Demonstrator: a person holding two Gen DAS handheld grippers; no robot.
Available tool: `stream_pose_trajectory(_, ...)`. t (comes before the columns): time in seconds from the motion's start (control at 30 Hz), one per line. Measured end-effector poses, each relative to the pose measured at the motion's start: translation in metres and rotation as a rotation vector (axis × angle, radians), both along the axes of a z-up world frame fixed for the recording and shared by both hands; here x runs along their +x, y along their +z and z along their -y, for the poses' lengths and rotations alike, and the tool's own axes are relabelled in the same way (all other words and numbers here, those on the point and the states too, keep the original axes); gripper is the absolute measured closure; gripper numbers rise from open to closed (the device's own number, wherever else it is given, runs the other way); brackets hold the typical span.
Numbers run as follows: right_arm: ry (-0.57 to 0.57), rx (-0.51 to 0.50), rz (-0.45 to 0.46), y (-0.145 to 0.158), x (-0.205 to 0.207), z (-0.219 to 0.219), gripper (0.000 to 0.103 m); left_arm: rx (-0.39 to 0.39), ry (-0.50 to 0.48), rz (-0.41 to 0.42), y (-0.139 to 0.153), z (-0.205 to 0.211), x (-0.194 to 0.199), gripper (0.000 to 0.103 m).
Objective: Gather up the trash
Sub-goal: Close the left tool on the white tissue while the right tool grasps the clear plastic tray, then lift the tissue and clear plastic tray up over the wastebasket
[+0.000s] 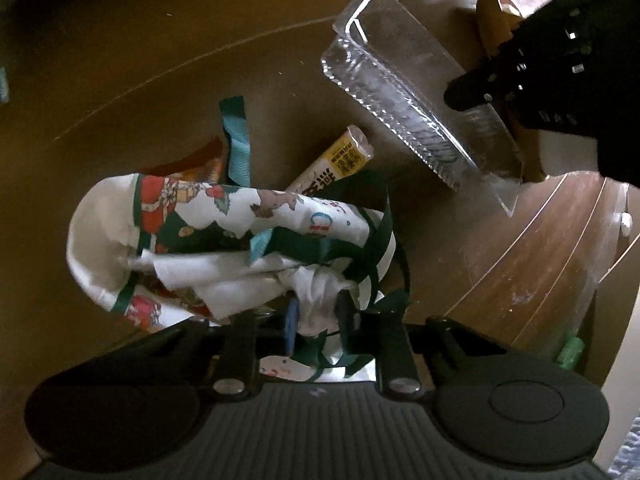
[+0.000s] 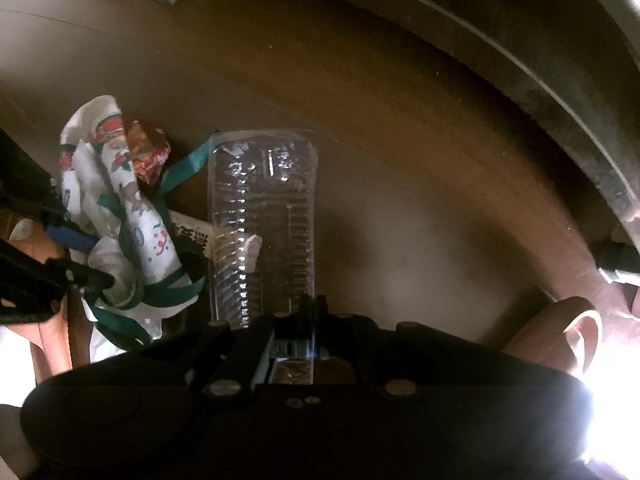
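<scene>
Pinching a soft, light bundle of printed napkin and green ribbon (image 1: pixel 248 248), the left gripper (image 1: pixel 316 312) has it bunched just ahead of its fingertips. The right gripper (image 2: pixel 308 312) clamps the near rim of a stiff, slippery clear plastic tray (image 2: pixel 264 216), light but likely to crack.

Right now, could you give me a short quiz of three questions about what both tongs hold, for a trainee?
1. True or false: the left tongs grip the printed napkin with green ribbon.
2. What do the right tongs hold? A) a tape roll B) the clear tray C) nothing
3. Fill in: a wrapper with yellow print lies between the napkin and the ____.

Key: 1 true; 2 B; 3 tray.
</scene>
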State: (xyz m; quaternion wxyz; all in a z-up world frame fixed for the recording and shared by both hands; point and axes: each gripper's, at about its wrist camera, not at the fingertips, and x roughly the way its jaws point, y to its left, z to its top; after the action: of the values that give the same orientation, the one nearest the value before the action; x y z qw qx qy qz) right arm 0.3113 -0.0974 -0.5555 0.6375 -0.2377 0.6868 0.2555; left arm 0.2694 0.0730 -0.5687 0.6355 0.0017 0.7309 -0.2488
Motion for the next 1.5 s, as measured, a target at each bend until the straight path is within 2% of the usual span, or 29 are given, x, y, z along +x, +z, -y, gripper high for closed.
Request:
stream_pose_trajectory(0.2,0.002,0.008,0.056,0.034,-0.013,-0.001,0.103,-0.009,0.099,0.026,0.033,-0.026,0.001,0.089)
stream_pose_trajectory(0.37,-0.029,0.057,0.125,0.089,-0.018,-0.006,0.103,-0.007,0.138,0.114,0.09,-0.044,0.003,0.09)
stream_pose_trajectory(0.57,-0.081,0.153,0.215,0.175,-0.025,-0.002,0.103,-0.034,0.22,0.285,0.182,-0.068,0.008,0.09)
stream_pose_trajectory(0.7,-0.065,0.194,0.277,0.231,-0.044,-0.002,0.103,-0.059,0.252,0.378,0.243,-0.075,-0.002,0.089)
stream_pose_trajectory(0.8,-0.062,0.232,0.336,0.275,-0.059,-0.001,0.103,-0.001,0.215,0.496,0.289,-0.074,-0.014,0.089)
stream_pose_trajectory(1.0,-0.026,0.301,0.493,0.361,-0.084,-0.007,0.103,0.004,0.275,0.671,0.387,-0.09,-0.034,0.089)
stream_pose_trajectory(1.2,0.006,0.361,0.64,0.448,-0.107,-0.005,0.103,0.018,0.282,0.846,0.478,-0.075,-0.064,0.089)
stream_pose_trajectory(1.33,0.007,0.394,0.733,0.491,-0.117,0.003,0.103,0.012,0.298,0.944,0.53,-0.064,-0.079,0.089)
stream_pose_trajectory(1.5,-0.032,0.428,0.834,0.538,-0.115,0.014,0.103,-0.008,0.298,1.038,0.58,-0.043,-0.086,0.089)
